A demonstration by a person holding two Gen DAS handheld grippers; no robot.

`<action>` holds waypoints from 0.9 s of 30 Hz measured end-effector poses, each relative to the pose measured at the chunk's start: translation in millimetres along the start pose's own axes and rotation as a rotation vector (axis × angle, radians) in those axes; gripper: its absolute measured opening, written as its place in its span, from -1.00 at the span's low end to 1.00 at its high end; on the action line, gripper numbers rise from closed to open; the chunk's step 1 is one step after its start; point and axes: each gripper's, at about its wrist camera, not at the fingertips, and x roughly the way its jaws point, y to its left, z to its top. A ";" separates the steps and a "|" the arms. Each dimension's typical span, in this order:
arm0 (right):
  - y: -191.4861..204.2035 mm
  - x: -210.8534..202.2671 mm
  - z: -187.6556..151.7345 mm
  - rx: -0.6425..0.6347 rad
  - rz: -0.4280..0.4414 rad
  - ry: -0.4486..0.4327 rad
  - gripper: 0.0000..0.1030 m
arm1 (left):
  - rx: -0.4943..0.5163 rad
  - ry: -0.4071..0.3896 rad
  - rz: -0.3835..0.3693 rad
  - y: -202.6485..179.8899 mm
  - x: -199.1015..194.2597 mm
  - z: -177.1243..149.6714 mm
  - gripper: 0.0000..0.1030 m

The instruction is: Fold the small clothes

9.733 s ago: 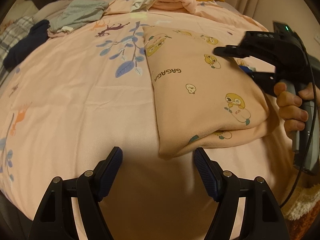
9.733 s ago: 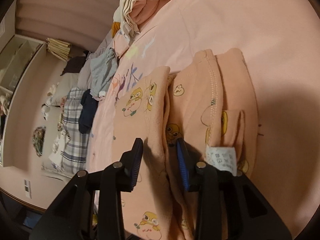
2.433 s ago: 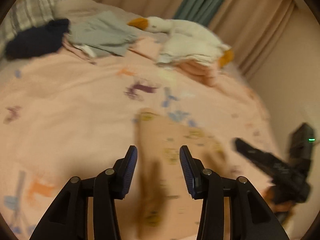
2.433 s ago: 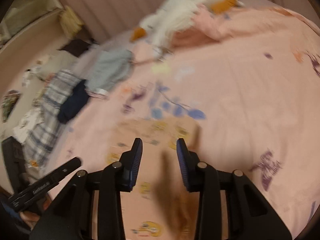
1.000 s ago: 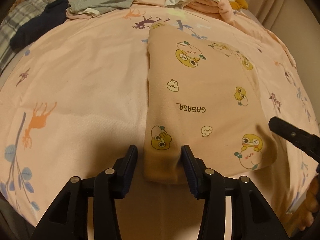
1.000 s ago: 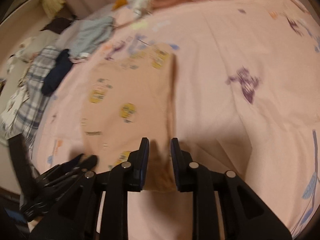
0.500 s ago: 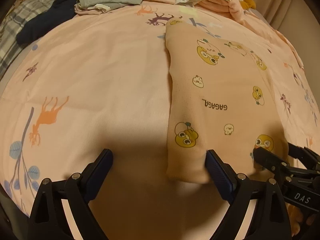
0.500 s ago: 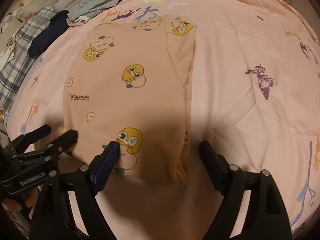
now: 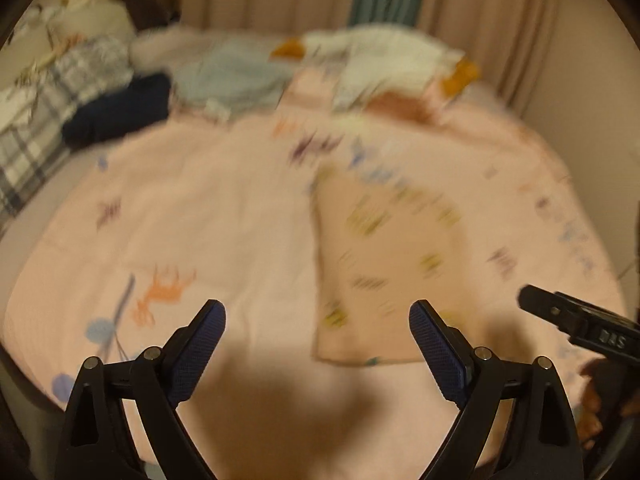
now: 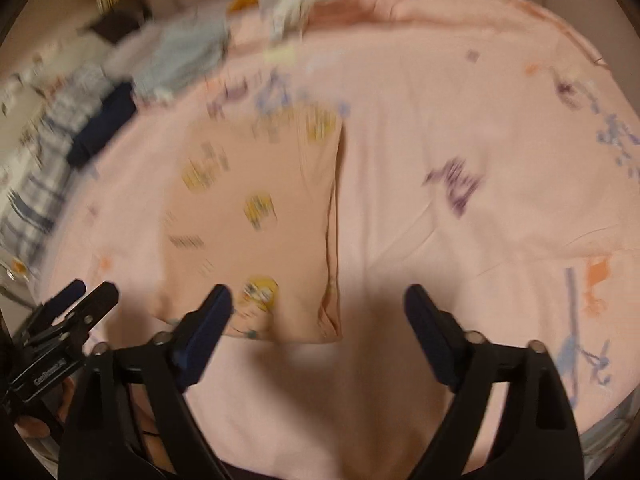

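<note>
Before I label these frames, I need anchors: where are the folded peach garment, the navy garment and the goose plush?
folded peach garment (image 10: 256,240): right wrist view, middle of its top layer.
navy garment (image 9: 120,108): left wrist view, middle of the bundle.
goose plush (image 9: 376,46): left wrist view, white body.

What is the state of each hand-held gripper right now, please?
Left hand-held gripper: open, jaws just opened, holding nothing; the folded peach garment lies free on the bed.
Right hand-held gripper: open, jaws just opened, holding nothing.
</note>
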 end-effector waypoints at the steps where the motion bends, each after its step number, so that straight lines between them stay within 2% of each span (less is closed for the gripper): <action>1: 0.8 -16.2 2.0 0.002 0.012 -0.044 0.99 | 0.007 -0.037 -0.021 -3.3 -13.0 3.2 0.94; 2: 3.1 -35.9 4.1 -0.003 0.023 -0.094 0.99 | 0.015 -0.098 -0.048 -8.9 -32.2 6.2 0.97; 5: 13.4 -73.0 7.3 -0.031 0.032 -0.161 0.99 | 0.022 -0.201 -0.109 -19.9 -68.6 14.9 0.98; 8: 22.3 -100.6 12.2 -0.040 0.023 -0.214 0.99 | -0.029 -0.237 -0.186 -19.1 -93.3 30.8 0.98; 10: 25.4 -116.0 15.3 -0.032 0.033 -0.254 0.99 | -0.009 -0.274 -0.189 -21.7 -107.8 38.2 0.98; 13: 38.1 -134.9 25.6 -0.097 0.050 -0.284 0.99 | 0.073 -0.347 -0.198 -32.1 -123.7 48.5 0.98; 15: 42.6 -139.6 26.7 -0.100 0.026 -0.317 0.99 | 0.045 -0.342 -0.214 -32.2 -120.5 52.4 0.98; 18: 46.0 -136.6 25.3 -0.097 -0.022 -0.335 0.99 | -0.019 -0.282 -0.212 -28.5 -102.1 52.6 0.98; 20: 46.0 -126.1 26.3 -0.098 -0.034 -0.288 0.99 | -0.007 -0.239 -0.170 -30.4 -93.9 51.8 0.98; 23: 45.1 -124.5 26.2 -0.078 -0.012 -0.277 0.99 | -0.033 -0.275 -0.098 -27.0 -97.4 47.5 0.98; 27: 42.3 -124.5 23.2 -0.009 0.036 -0.282 0.99 | -0.065 -0.263 -0.036 -16.0 -95.2 44.0 0.98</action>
